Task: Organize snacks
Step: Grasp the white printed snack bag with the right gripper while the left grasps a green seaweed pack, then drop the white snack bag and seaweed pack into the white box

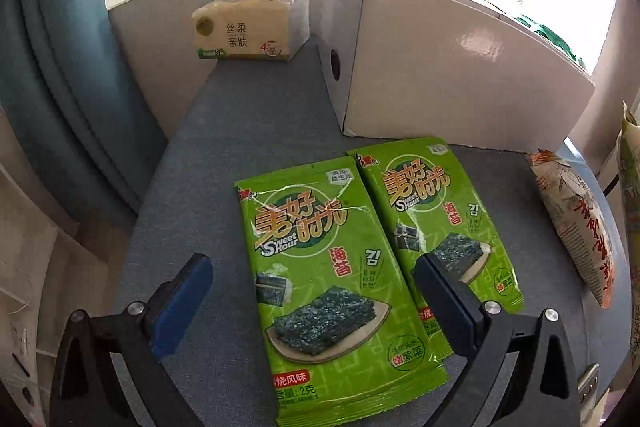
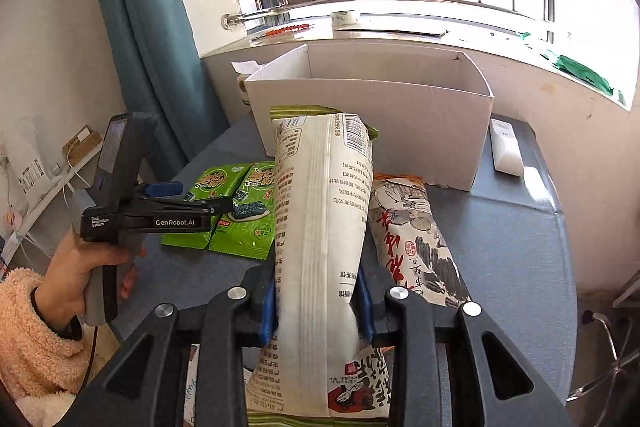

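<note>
On the grey fabric-covered surface [image 1: 248, 131], two flat green foil seaweed snack packets lie side by side, edges touching: the nearer green seaweed packet [image 1: 328, 287] and the farther green seaweed packet [image 1: 436, 215]. Above them hovers the left tool [image 1: 312, 283], its blue-padded fingers [image 1: 180, 303] spread wide with nothing between them; the nearer packet lies in the gap below, while the other finger overlaps the farther packet in the left wrist view. Whether the tool touches either packet cannot be told.

Behind the packets stands an open white cardboard box [image 2: 372, 107], its near wall upright and a round hole in its end panel. Left of the box, against the wall, sits a cream-yellow soft pack of tissues [image 1: 248, 31].

The right tool [image 2: 318, 303] is clamped narrow on a tall white paper-look snack bag [image 2: 324, 227] printed with text and a barcode, held upright and off the surface, in front of the box. Just right of it, a second white-and-orange printed snack bag [image 2: 412, 231] lies flat on the surface, near the box's front wall. A white rectangular remote-like object [image 2: 506, 147] rests on the surface to the right of the box. A hand [image 2: 76, 271] in a fuzzy peach sleeve [image 2: 28, 339] grips the left tool's handle.
</note>
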Demonstrator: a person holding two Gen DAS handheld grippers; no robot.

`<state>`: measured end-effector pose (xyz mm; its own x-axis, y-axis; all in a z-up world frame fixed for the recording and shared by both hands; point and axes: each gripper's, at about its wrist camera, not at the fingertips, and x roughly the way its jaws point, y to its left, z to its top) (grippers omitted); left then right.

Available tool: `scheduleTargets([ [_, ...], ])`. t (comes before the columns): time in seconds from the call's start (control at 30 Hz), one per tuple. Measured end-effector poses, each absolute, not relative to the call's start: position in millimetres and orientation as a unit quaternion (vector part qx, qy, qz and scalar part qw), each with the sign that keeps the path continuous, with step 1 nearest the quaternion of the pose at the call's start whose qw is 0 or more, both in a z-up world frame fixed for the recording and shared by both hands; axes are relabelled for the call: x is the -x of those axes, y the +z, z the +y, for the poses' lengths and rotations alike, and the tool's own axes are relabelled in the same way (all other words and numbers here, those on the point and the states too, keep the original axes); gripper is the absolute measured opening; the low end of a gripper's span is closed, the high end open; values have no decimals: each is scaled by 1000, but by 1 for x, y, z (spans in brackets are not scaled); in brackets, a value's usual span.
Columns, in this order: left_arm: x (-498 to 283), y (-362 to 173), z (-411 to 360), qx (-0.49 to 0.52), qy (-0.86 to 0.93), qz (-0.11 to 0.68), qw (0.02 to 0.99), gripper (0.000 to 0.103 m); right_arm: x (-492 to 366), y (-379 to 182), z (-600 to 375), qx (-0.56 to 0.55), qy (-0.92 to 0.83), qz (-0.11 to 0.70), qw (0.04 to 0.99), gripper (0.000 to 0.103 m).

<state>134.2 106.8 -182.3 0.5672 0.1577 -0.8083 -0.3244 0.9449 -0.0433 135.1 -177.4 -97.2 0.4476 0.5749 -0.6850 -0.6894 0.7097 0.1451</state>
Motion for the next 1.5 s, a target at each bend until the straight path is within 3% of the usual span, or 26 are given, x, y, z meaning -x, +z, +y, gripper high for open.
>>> scheduleTargets([
  [0.27,-127,-190,111,95,134,446,880,101,-142,-115,-180,61,362,387,846,35],
  [0.3,-127,-189,108,89,130,444,882,96,-142,-116,-179,59,363,388,845,35],
  [0.37,-125,-185,103,72,125,434,889,65,-141,-118,-176,59,366,390,843,35],
  [0.5,-115,-174,108,98,97,412,901,60,-139,-117,-175,56,370,390,841,35],
  [0.77,-92,-87,85,72,45,298,951,60,-157,-90,-191,-8,372,363,854,35],
  [0.97,-150,-18,81,73,-2,237,969,61,-224,-38,-186,-55,358,331,871,35],
  [1.2,-263,12,85,63,6,253,965,61,-331,-10,-140,-41,316,339,885,35],
  [1.3,-296,2,90,70,24,281,957,76,-365,-13,-127,-27,292,354,888,36],
  [1.33,-303,-3,90,66,30,291,954,94,-374,-15,-126,-36,287,360,887,38],
  [1.37,-311,-8,91,59,36,302,951,103,-381,-19,-125,-42,291,367,882,58],
  [1.4,-314,-15,91,53,51,308,949,103,-387,-23,-123,-40,289,379,878,95],
  [1.43,-315,-21,93,50,63,313,946,103,-391,-29,-123,-39,271,391,879,103],
  [1.5,-314,-32,96,57,61,333,939,103,-389,-35,-128,-39,257,393,882,103],
])
